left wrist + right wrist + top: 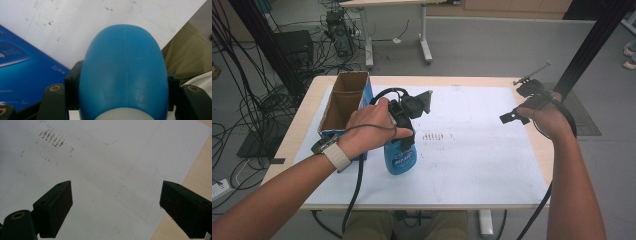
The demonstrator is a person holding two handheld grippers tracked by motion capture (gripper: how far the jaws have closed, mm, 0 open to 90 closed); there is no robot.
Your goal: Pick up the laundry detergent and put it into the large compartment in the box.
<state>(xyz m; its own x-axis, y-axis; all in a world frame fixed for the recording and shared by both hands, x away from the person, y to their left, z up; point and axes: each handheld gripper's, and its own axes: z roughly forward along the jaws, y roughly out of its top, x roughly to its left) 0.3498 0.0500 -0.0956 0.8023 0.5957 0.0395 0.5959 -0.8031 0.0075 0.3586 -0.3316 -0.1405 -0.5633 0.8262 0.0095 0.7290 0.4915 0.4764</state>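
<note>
A blue plastic spray bottle stands upright over the white sheet, left of the middle. My left gripper comes down from above and is shut on its upper body. In the left gripper view the bottle bulges between the two black jaws, with both pads pressed to its sides. Whether the bottle's base touches the sheet I cannot tell. My right gripper is held up over the table's right edge, open. In the right gripper view its jaws stand wide apart over bare sheet, with nothing between them.
An open cardboard box with a blue printed side stands just left of the bottle, close to my left hand. The wooden table edge borders the sheet on the right. Cables hang off the table's front.
</note>
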